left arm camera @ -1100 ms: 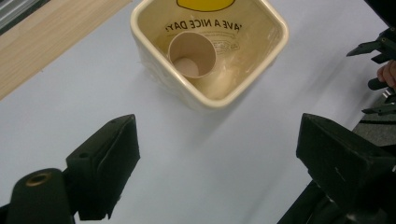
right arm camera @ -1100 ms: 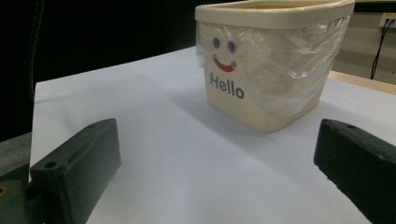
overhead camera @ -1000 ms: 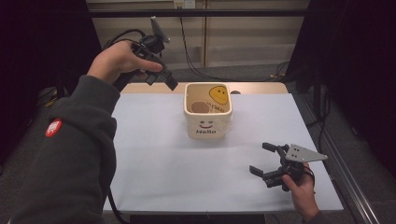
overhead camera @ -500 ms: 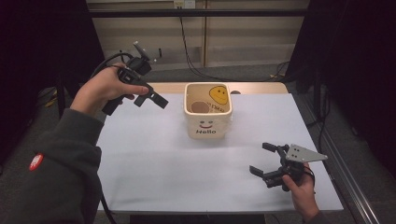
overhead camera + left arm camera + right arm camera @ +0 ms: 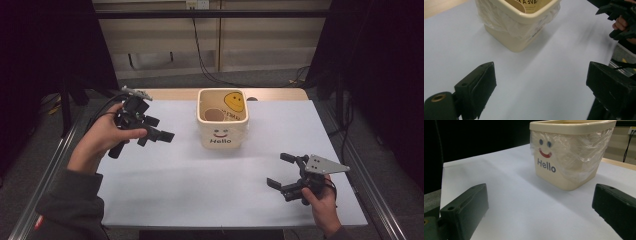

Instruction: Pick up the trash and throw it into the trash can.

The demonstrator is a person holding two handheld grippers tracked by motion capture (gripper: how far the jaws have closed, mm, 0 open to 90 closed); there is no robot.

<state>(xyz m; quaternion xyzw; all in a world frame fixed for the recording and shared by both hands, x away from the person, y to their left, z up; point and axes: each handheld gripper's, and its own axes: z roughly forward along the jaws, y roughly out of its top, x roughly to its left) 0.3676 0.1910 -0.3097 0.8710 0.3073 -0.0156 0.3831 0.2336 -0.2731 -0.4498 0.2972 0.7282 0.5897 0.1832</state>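
Just ahead of the left gripper [image 5: 156, 134], off its jaw tips and apart from them, stands the cream bin [image 5: 222, 120] with the smiling face and "Hello" on its wall, lined with a clear plastic bag [image 5: 574, 157] folded over the rim. A round brown thing [image 5: 215, 114] lies inside; what it is cannot be told from the high view. The left gripper's jaws stand well apart with nothing between them — in the left gripper view bare white table [image 5: 536, 82] shows between the two black pads, and the bin [image 5: 519, 22] sits beyond them. The right gripper [image 5: 281, 170] rests near the table's near right corner, well clear of the bin, its jaws wide and empty too; from it the bin [image 5: 571, 152] lies ahead and a little to the right.

By my reading, whatever was to go into the bin is already in, and both grippers carry nothing; the rest looks like only settling the left hand down beside the bin, though I cannot be sure no further step remains.

Against the earlier frames, the left hand has come down and forward from a raised spot behind the table's far left corner to just over the table, level with the bin — and its jaws have just been opening, with nothing in them. The right gripper and the bin have stayed put.
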